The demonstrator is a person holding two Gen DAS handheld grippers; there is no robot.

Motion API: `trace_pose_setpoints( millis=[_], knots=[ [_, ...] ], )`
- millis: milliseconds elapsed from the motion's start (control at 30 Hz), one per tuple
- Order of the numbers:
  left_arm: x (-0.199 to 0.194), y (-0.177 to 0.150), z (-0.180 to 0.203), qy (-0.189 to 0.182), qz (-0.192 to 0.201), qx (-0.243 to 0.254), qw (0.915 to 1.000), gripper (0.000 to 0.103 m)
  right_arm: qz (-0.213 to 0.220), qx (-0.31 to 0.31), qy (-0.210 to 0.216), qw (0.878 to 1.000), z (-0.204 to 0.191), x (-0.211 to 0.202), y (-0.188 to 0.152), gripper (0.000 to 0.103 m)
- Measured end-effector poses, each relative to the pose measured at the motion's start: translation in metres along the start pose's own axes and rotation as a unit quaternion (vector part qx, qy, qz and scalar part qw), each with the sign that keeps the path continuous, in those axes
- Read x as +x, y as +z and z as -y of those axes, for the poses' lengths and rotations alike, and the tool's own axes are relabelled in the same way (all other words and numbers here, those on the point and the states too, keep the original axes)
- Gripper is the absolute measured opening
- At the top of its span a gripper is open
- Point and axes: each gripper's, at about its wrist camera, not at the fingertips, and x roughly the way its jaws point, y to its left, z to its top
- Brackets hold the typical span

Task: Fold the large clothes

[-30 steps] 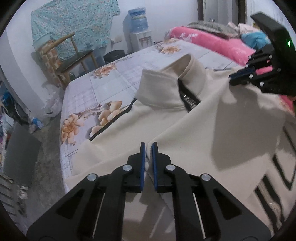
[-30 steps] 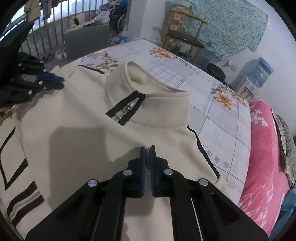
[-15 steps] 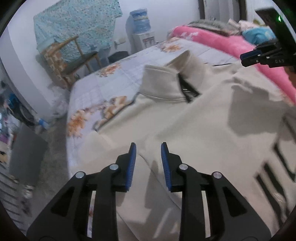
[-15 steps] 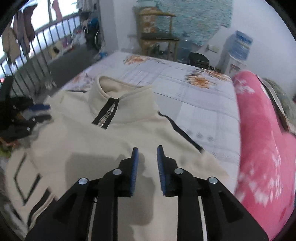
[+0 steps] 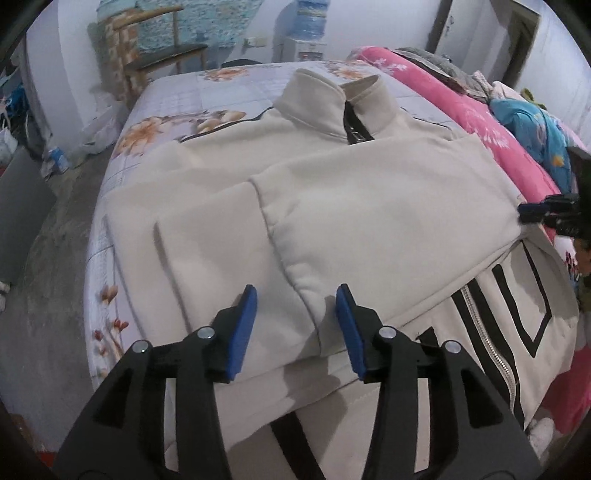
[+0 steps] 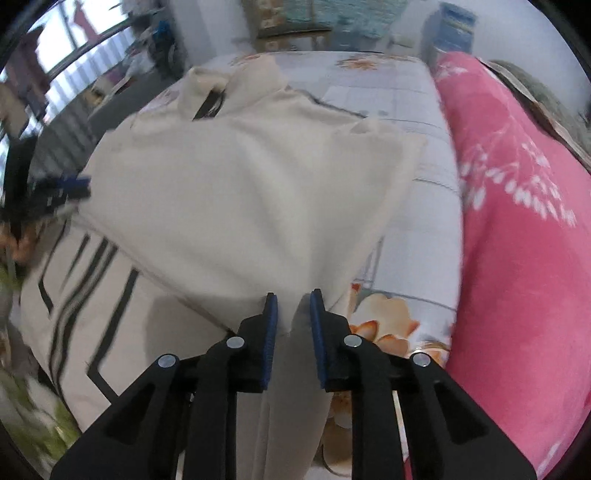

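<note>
A cream zip-up jacket (image 5: 369, 206) with black stripes lies on the bed, both sleeves folded across its chest. Its stand-up collar (image 5: 332, 99) points to the far end. My left gripper (image 5: 295, 321) is open, and the cuff of one folded sleeve (image 5: 310, 302) lies between its jaws, ungripped. My right gripper (image 6: 291, 325) is open, just above the right edge of the jacket (image 6: 240, 192). The right gripper also shows at the right edge of the left wrist view (image 5: 550, 214). The left gripper shows at the left edge of the right wrist view (image 6: 62, 188).
The bed has a floral sheet (image 5: 173, 125). A pink blanket (image 6: 517, 221) lies along the bed's right side, with a blue cloth (image 5: 535, 129) on it. A wooden chair (image 5: 159, 55) and a water dispenser (image 5: 310, 26) stand beyond the bed.
Both grippers have opened, letting go of the jacket, and have pulled back toward its lower part. The sleeves now lie folded across the chest.
</note>
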Motion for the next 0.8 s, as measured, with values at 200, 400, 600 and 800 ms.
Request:
trace_pose_setpoints(
  millis=[200, 400, 600, 800],
  knots=[
    [0.003, 0.0, 0.006, 0.019, 0.007, 0.003, 0.9998, 0.047, 0.026, 0.038, 0.006, 0.999, 0.006, 0.008, 0.051, 0.017],
    [0.002, 0.0, 0.004, 0.027, 0.01, -0.004, 0.9996, 0.055, 0.008, 0.088, -0.087, 0.992, 0.059, 0.045, 0.085, 0.007],
    [-0.008, 0.0, 0.0, -0.005, 0.02, -0.03, 0.9993, 0.067, 0.044, 0.108, -0.119, 0.986, 0.053, 0.002, 0.072, 0.011],
    [-0.001, -0.006, 0.007, -0.011, 0.01, -0.032, 0.9994, 0.072, 0.044, 0.002, -0.081, 0.996, -0.023, -0.018, 0.003, 0.024]
  ],
)
